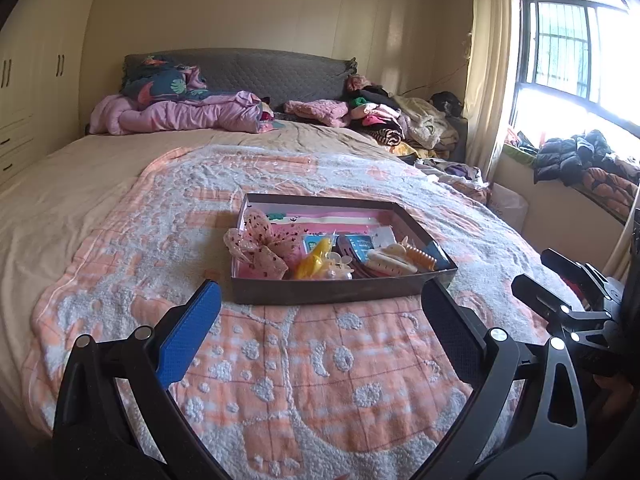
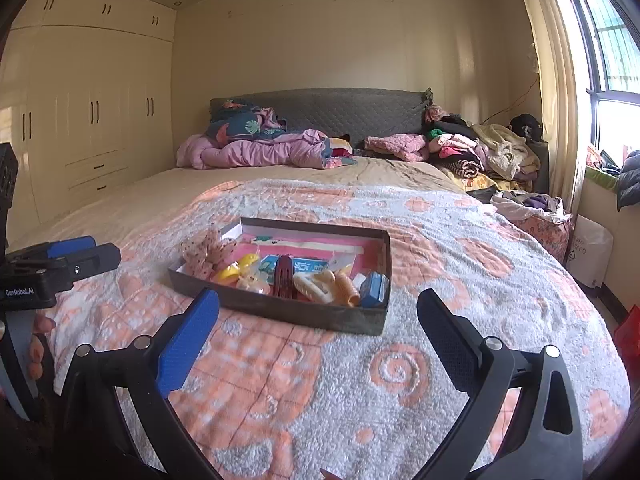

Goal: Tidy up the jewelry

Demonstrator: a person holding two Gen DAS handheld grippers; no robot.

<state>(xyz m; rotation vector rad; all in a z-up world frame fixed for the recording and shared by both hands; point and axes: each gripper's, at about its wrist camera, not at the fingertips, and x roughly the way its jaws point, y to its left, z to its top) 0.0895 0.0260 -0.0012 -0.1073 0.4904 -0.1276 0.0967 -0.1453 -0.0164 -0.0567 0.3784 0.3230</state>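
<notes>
Both pairs of jaws were held wide apart and empty, above the blanket (image 1: 280, 380) and short of the tray (image 1: 340, 292). From the left gripper (image 1: 320, 316), the tray was seen straight ahead and slightly right, its near wall just beyond the fingertips, its long axis running across the view. Within it, left to right, were seen a spotted pink bow (image 1: 256, 246), a yellow clip (image 1: 314, 262), a dark comb-like clip (image 1: 348, 250), a cream claw clip (image 1: 386, 264) and an orange claw clip (image 1: 420, 258). From the right gripper (image 2: 318, 312), the same tray (image 2: 280, 312) lay ahead and to the left, angled. The left gripper was judged nearer to the bow end, the right gripper to the cream claw clip (image 2: 316, 284) end
</notes>
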